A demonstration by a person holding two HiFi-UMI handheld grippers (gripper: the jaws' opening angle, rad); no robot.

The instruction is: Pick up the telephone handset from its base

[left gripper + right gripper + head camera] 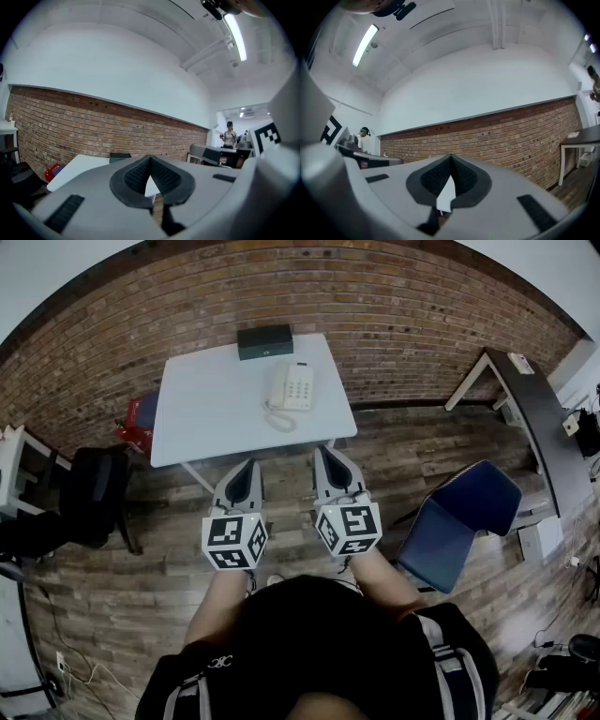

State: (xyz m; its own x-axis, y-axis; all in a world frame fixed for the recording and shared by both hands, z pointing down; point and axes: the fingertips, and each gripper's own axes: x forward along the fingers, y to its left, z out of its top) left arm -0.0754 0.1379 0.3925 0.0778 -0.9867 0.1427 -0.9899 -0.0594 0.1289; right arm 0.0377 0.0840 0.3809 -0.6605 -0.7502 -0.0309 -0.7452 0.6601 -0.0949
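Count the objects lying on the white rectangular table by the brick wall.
2. A dark green rectangular box sits at the white table's far edge by the wall; a white corded telephone sits nearer, right of centre. Nothing appears hidden.

1 white table (202,413) — 1 telephone (292,388), 1 green box (264,341), 1 blue chair (464,517).

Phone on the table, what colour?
The telephone is white, clearest in the head view.
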